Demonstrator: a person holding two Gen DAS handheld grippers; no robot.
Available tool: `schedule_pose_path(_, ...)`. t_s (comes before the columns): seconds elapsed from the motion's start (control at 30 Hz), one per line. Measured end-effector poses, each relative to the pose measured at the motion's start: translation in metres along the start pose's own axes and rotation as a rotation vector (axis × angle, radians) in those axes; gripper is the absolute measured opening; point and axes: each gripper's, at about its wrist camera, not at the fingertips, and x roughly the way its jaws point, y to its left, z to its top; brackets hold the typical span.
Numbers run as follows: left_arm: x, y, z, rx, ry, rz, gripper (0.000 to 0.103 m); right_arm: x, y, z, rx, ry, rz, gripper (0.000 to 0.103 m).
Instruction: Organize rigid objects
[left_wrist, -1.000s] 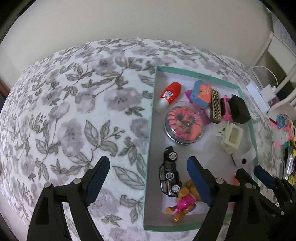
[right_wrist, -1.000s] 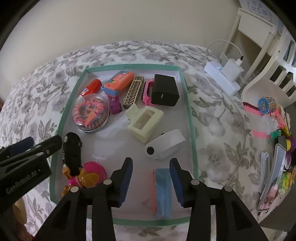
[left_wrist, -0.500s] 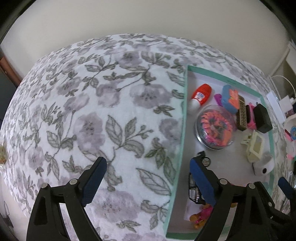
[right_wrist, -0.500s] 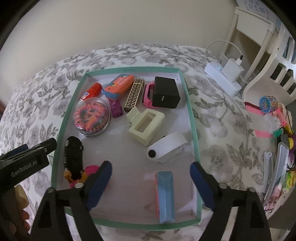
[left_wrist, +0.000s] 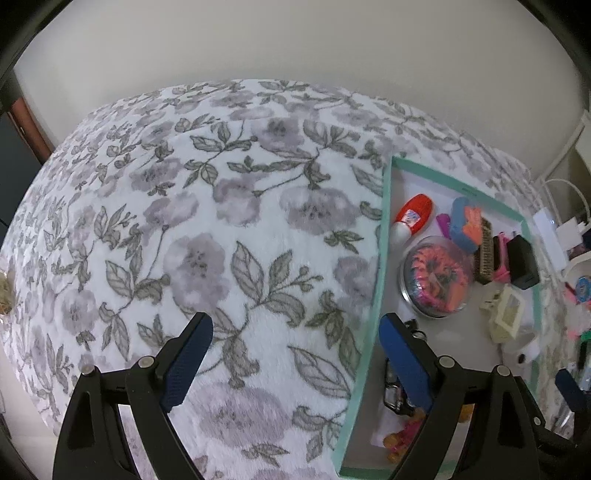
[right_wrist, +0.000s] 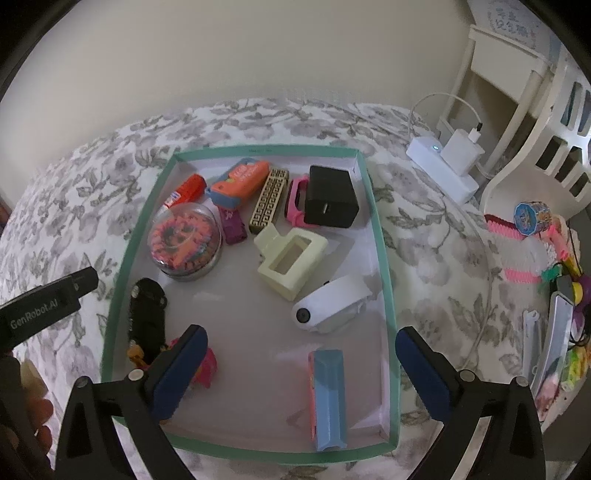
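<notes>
Both tongs are spread apart and hold nothing. The right tongs (right_wrist: 301, 363) hover over the shallow green-rimmed cardboard tray (right_wrist: 384, 266), where the blue-and-pink plastic block (right_wrist: 327, 397) lies just ahead among many sorted toys. The left tongs (left_wrist: 295, 360) straddle the tray's left wall over the floral bedspread (left_wrist: 221, 229). Sorting looks well advanced; colourful plastic clutter (right_wrist: 546, 295) remains right of the right tongs.

black two-finger grippers (right_wrist: 299, 369) with blue pads (right_wrist: 177, 373), silver screws, white "genrobot.ai" lettering on the left gripper (left_wrist: 295, 362)
</notes>
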Motion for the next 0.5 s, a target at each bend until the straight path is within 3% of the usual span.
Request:
schedule_pose_path(0.1, -0.01, 0.002, -0.002, -0.001, -0.002, -0.029, 0.092, -0.009, 0.0, 0.0, 0.017, -0.018, 0.015, 0.103)
schedule_pose_path(0.23, -0.03, 0.002, -0.009, 0.045, -0.034, -0.031, 0.092, -0.028, -0.001, -0.001, 0.058, -0.055, 0.079, 0.103)
schedule_pose_path(0.5, -0.073, 0.017, -0.03, 0.085, -0.118, -0.029, 0.092, -0.067, 0.012, -0.014, 0.053, -0.128, 0.115, 0.103)
